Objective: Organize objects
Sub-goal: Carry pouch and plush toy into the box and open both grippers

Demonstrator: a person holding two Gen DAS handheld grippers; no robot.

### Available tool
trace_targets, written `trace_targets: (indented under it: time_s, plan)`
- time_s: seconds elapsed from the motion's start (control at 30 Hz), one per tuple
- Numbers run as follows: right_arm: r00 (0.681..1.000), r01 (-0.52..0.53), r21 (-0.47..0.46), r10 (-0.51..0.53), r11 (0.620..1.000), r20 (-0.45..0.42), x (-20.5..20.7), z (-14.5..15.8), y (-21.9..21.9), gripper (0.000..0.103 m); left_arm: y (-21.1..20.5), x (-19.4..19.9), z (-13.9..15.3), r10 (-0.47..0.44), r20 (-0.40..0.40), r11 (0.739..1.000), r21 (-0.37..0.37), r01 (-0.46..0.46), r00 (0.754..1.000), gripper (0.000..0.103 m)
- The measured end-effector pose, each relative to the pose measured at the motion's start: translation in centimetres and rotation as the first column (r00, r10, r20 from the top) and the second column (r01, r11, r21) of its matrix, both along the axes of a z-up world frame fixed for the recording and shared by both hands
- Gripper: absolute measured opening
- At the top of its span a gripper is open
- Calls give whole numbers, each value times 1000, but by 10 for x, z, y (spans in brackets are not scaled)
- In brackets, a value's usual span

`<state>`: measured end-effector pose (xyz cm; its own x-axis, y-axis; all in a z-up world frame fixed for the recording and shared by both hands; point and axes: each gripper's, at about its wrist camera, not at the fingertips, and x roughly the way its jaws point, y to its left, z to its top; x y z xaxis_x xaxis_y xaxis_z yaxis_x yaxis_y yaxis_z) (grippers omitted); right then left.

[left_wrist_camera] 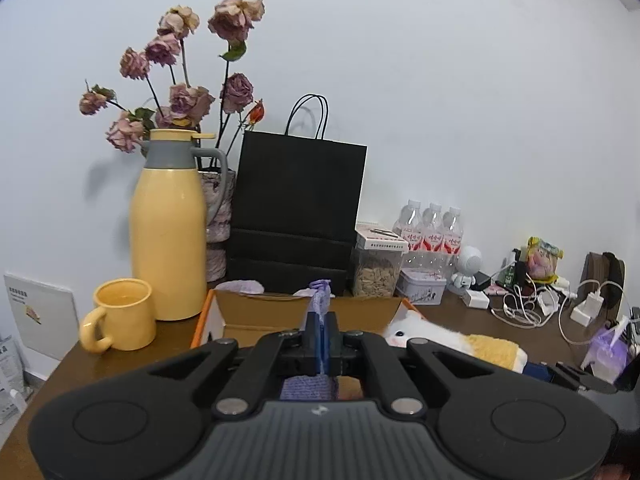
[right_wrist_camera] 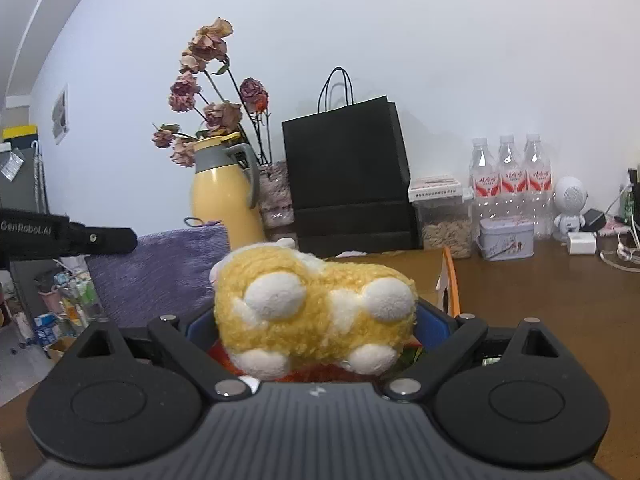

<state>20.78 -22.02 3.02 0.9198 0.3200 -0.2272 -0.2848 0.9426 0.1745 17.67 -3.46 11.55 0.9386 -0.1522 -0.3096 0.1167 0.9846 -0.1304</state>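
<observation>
Left gripper [left_wrist_camera: 322,344] clamping narrow on the edge of a purple towel [left_wrist_camera: 320,308], low centre of the left wrist view, with the cloth poking up between the blue pads. Right gripper [right_wrist_camera: 316,320] squeezing a yellow-and-white plush toy [right_wrist_camera: 312,312] belly-out, white paws facing the lens, filling the lower middle of the right wrist view. Same towel hanging as a purple sheet at left-centre there [right_wrist_camera: 160,272], under the left gripper's black finger [right_wrist_camera: 100,240].

Just beyond the left fingers, sitting open: a cardboard box [left_wrist_camera: 256,312] with an orange rim, some pale purple stuff already peeking over its far wall. Plush head showing white just to the right of that box [left_wrist_camera: 416,330].

Guessing the step here is dropping both soft things into the box. Doing it well probably means:
- lowering the towel first, letting it fold down flat instead of bunching over the rim
- bringing the plush in over the near wall, not dragging it across the orange edge
- releasing only once well inside

Further out, worth steering clear of: yellow mug [left_wrist_camera: 120,316] and yellow thermos jug [left_wrist_camera: 168,228] at left, close to the box. Black paper bag [left_wrist_camera: 300,208] right behind it. Dried roses [left_wrist_camera: 180,80] upper left.
</observation>
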Motion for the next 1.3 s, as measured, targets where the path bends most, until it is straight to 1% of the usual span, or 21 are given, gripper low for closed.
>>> trace_targets:
  time_s: [0.17, 0.27, 0.47, 0.53, 0.6, 0.63, 0.67, 0.7, 0.73, 0.77, 0.83, 0.97, 1.13, 1.3]
  plan:
    - [999, 34, -43, -34, 999, -6, 33, 3, 9, 96, -3, 44, 0, -4, -13, 999, -39, 4, 1000, 0]
    - [998, 56, -72, -57, 996, -9, 56, 2, 14, 96, -3, 71, -2, 1, -15, 999, -48, -1, 1000, 0]
    - [994, 95, -113, -99, 989, -34, 101, -6, 20, 96, 0, 121, -23, 15, -56, 999, -44, -17, 998, 0]
    - [992, 110, -136, -117, 985, -50, 116, -11, 23, 97, 1, 135, -32, 28, -72, 999, -24, -30, 997, 1]
    - [989, 121, -177, -134, 977, -62, 126, -16, 28, 99, -3, 145, -41, 48, -104, 998, 49, -43, 993, 6]
    - [988, 118, -205, -136, 972, -74, 130, -19, 31, 101, -5, 149, -45, 72, -114, 995, 82, -63, 991, 15]
    - [987, 116, -227, -138, 967, -85, 133, -21, 34, 103, -7, 152, -47, 93, -122, 991, 111, -80, 988, 42]
    - [986, 121, -241, -145, 963, -83, 133, -22, 36, 103, -9, 154, -50, 107, -131, 987, 137, -89, 986, 60]
    - [987, 125, -252, -147, 960, -71, 131, -24, 38, 103, -10, 156, -51, 121, -131, 983, 156, -100, 984, 92]
    - [987, 127, -263, -149, 957, -66, 130, -24, 39, 103, -10, 156, -53, 135, -115, 979, 170, -114, 984, 103]
    - [986, 129, -262, -152, 956, -70, 129, -24, 37, 103, -10, 151, -55, 158, -87, 974, 180, -140, 984, 103]
    - [983, 139, -243, -163, 960, -81, 129, -22, 32, 103, -8, 144, -53, 163, -80, 974, 171, -147, 983, 103]
    - [985, 136, -225, -156, 965, -76, 123, -18, 30, 103, -6, 137, -49, 175, -65, 971, 177, -161, 983, 103]
    - [986, 132, -231, -151, 964, -69, 116, -17, 33, 103, 0, 123, -42, 191, -42, 970, 164, -182, 981, 103]
